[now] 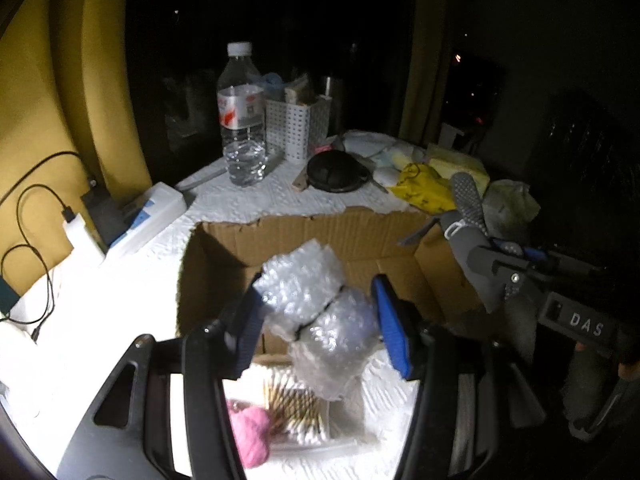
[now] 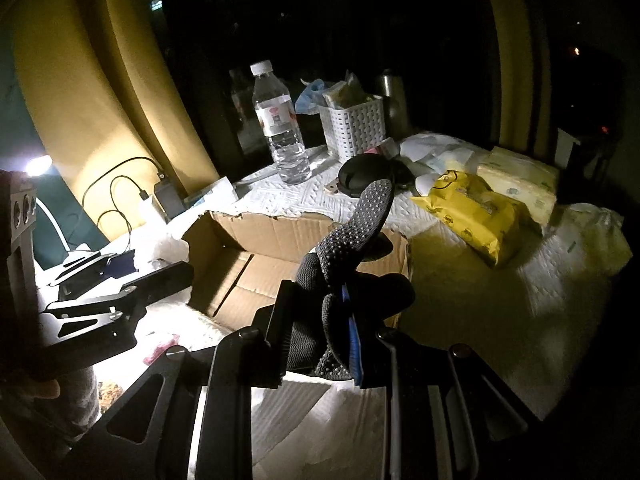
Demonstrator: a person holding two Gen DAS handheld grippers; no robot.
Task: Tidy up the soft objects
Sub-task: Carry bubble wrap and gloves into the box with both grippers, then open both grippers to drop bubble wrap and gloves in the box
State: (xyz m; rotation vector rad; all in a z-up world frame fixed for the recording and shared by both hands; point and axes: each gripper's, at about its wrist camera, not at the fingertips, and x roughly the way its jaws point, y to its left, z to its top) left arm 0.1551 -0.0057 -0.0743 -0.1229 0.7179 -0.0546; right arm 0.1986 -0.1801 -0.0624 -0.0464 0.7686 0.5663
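My left gripper is shut on a bundle of clear bubble wrap tied with a black band, held above the near edge of an open cardboard box. My right gripper is shut on a dark grey dotted glove, whose fingers stick up over the same cardboard box. From the left wrist view the right gripper with the glove is at the box's right side. The left gripper appears at the left in the right wrist view.
On the white-covered table stand a water bottle, a white perforated basket, a black round case, a yellow packet and a tissue pack. Pink yarn and cotton swabs lie below the left gripper. Chargers and cables sit at the left.
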